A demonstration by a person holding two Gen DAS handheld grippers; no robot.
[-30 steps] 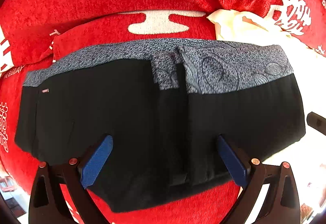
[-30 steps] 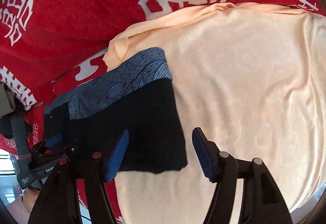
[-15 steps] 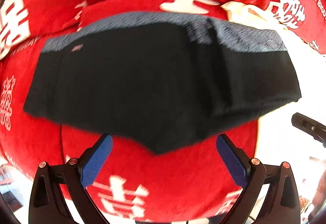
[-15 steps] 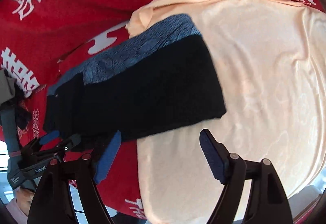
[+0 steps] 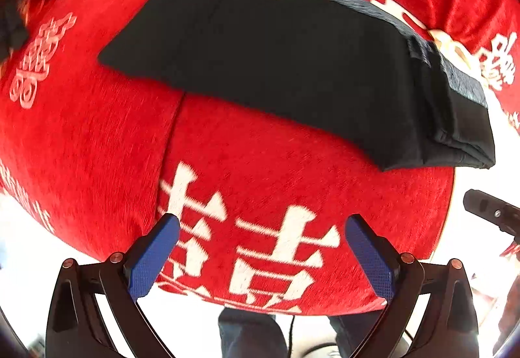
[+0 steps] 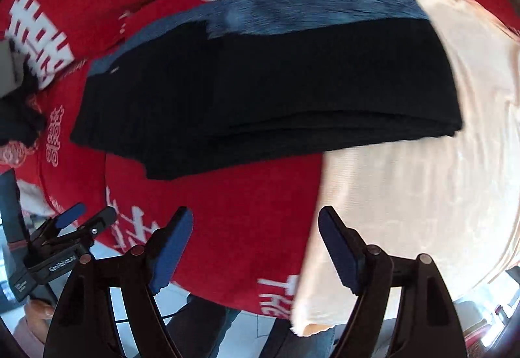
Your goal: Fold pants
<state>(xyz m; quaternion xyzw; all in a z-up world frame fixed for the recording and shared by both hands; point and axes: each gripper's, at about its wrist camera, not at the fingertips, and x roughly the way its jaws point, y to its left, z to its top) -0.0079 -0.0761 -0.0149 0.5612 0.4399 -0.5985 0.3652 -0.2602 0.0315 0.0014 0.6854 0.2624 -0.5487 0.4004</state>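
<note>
The black pants (image 5: 292,65) with a grey patterned waistband (image 6: 318,10) lie folded into a flat rectangle on a red cover; they also fill the middle of the right wrist view (image 6: 260,104). Their right end rests on a peach cloth (image 6: 438,179). My left gripper (image 5: 260,247) is open and empty, held back from the pants over the red cover's front edge. My right gripper (image 6: 256,234) is open and empty, also clear of the pants. The left gripper also shows low at the left of the right wrist view (image 6: 81,221).
The red cover (image 5: 97,130) with white characters drapes over a rounded surface. Its front edge drops off below the grippers, where a person's legs (image 5: 253,335) stand. The right gripper's tip (image 5: 487,208) shows at the right edge of the left wrist view.
Both grippers have drawn back and away from the pants, which lie released and folded. The left one was over the pants' lower edge a second ago and now hangs over the cover's front.
</note>
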